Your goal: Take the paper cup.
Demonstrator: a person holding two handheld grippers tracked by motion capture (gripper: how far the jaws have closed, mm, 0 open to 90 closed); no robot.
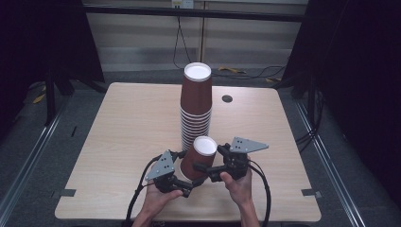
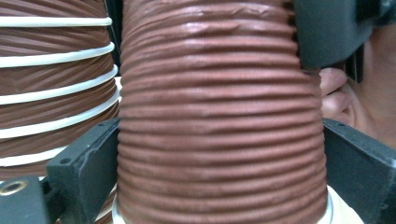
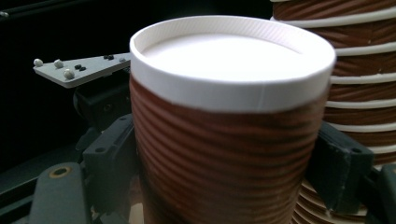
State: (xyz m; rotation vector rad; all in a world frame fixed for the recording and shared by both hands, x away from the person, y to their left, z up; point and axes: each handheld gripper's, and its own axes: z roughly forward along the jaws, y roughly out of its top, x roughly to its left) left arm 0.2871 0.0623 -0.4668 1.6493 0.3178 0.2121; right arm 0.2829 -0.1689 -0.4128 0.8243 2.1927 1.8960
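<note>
A single brown ribbed paper cup, upside down with its white base up, leans in front of a tall stack of like cups on the wooden table. My left gripper has its jaws on either side of the cup's lower part, close to the wall without denting it. My right gripper is shut on the upper part of the cup, one jaw against each side. The stack stands just behind the cup.
A dark round hole sits in the tabletop at the back right. Cables lie on the floor beyond the far edge. The person's hands come in at the near edge. Bare tabletop lies left and right of the stack.
</note>
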